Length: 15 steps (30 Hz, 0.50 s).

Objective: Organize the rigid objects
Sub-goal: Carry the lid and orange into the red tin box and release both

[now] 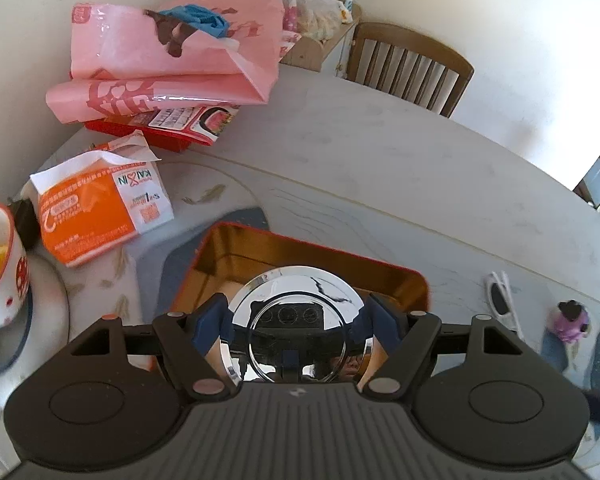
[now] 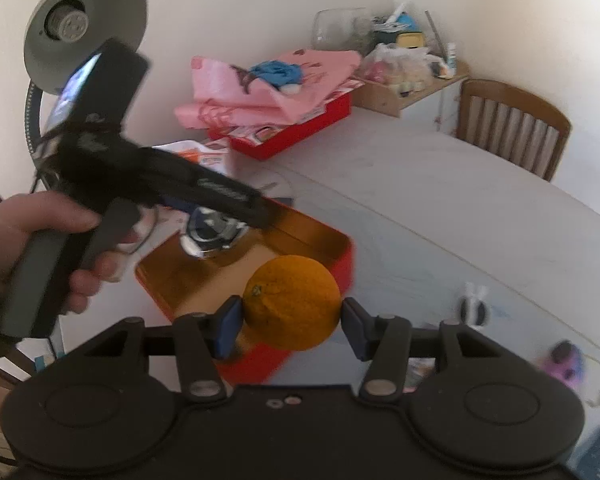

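My left gripper is shut on a round shiny chrome object and holds it over the open red tin with a gold inside. In the right wrist view the left gripper holds the chrome object just above the red tin. My right gripper is shut on an orange, above the tin's near corner.
Pink bags lie on a red box at the back. An orange-white packet and a mug stand left. A small purple figure and a white object lie right. A wooden chair and desk lamp are behind.
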Each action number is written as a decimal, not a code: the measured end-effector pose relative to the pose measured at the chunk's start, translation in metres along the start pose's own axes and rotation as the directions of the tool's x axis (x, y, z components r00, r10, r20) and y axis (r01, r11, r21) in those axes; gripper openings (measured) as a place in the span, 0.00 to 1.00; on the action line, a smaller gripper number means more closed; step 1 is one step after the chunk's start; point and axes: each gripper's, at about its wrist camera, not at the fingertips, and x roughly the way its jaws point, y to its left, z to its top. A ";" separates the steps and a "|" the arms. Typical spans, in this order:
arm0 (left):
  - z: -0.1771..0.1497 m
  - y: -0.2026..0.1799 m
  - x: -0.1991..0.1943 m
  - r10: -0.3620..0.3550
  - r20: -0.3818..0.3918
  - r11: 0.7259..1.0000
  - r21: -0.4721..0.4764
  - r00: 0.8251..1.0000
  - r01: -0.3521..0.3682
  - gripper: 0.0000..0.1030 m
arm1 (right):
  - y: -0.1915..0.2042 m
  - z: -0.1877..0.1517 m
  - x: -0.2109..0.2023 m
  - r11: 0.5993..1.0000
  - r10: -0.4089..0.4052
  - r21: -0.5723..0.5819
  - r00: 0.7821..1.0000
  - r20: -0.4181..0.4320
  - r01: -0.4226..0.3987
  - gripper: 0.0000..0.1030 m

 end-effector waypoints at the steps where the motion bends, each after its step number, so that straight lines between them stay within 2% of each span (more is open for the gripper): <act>1: 0.002 0.003 0.003 -0.004 -0.006 1.000 0.007 1.000 0.004 0.73 | 0.005 0.003 0.005 1.000 0.006 -0.001 1.000 -0.003 -0.006 0.51; 15: 0.016 0.017 0.058 -0.012 -0.087 0.988 0.152 0.996 0.025 0.73 | 0.047 0.017 0.096 0.999 0.003 -0.036 0.992 -0.127 -0.007 0.51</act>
